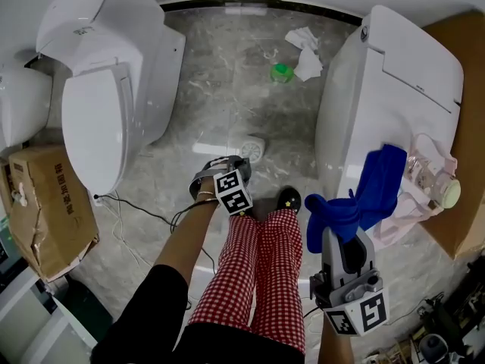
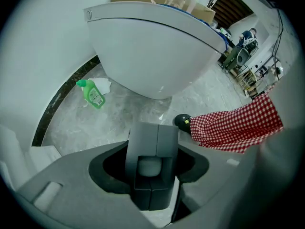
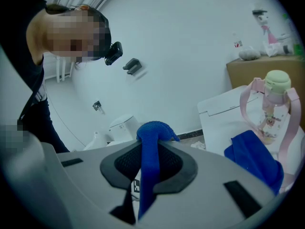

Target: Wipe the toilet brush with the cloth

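A: How is the blue cloth [image 3: 151, 133] held, and why so?

B: It is pinched between the closed jaws of the right gripper [image 1: 338, 235], which is raised at the person's right. One end is bunched above the jaws. The rest is draped onto the lid of the right-hand toilet [image 1: 394, 82], beside a pink-strapped bottle [image 1: 438, 182]. It is judged to be held high in readiness, not yet brought to the brush.

A: And the toilet brush [image 1: 253, 149]?

B: It is seen low over the grey floor [image 1: 227, 89], between the two toilets and just ahead of the left gripper [image 2: 151, 144]. That gripper's jaws are closed together on a rounded white piece, taken to be the brush's handle end. The brush is presumably being offered for wiping, but cloth and brush are well apart.

A: What cannot be made out?

B: In the head view, the join between handle and jaws is covered by the gripper's marker cube, so it cannot be settled whether the brush is lifted or resting. The bristles are too small to be read. Part of the cloth is hidden behind the right gripper's body in its own view, and no brush is shown there.
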`<state>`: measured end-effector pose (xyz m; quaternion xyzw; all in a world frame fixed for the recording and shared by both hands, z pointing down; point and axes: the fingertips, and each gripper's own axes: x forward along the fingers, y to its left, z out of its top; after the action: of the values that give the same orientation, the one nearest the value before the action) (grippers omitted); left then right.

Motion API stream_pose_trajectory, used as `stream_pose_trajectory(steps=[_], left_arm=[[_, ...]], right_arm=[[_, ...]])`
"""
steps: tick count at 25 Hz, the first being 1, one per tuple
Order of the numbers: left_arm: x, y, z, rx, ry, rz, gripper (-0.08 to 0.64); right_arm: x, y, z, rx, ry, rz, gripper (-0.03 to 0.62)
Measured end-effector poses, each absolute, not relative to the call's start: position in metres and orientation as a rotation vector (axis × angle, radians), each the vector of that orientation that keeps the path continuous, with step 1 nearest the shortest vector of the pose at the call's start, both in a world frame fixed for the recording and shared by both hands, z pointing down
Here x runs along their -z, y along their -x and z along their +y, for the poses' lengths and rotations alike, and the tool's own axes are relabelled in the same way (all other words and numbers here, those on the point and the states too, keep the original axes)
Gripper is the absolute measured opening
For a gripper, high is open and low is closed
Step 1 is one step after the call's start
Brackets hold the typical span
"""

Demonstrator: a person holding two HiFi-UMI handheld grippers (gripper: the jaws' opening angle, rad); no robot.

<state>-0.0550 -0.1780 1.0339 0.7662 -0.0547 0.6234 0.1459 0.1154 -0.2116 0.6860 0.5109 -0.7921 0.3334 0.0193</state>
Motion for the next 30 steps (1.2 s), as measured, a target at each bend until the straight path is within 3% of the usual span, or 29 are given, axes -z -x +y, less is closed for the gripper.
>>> stream_pose_trajectory(steps=[10, 12, 14, 30], left_arm=[[-1.044, 0.059, -0.182, -1.880, -2.186, -0.171, 0.237], [-1.045, 0.062, -0.182, -1.915, -2.174, -0.158, 0.226], [-1.045, 0.063, -0.182, -1.959, -2.188, -0.145, 0.166], [-1.035, 0.064, -0.177, -1.977, -2.180, -0.201, 0.163]], right_arm=[[-0.692, -0.121, -0.206, -1.049, -1.600, -2.432, 0.067], [-0.692, -0.121, -0.205, -1.054, -1.602, -2.430, 0.067], [-0.692, -0.121, -0.205, -1.058, -1.606, -2.428, 0.067], [-0.691, -0.118, -0.201, -1.065, -1.602, -2.428, 0.067]])
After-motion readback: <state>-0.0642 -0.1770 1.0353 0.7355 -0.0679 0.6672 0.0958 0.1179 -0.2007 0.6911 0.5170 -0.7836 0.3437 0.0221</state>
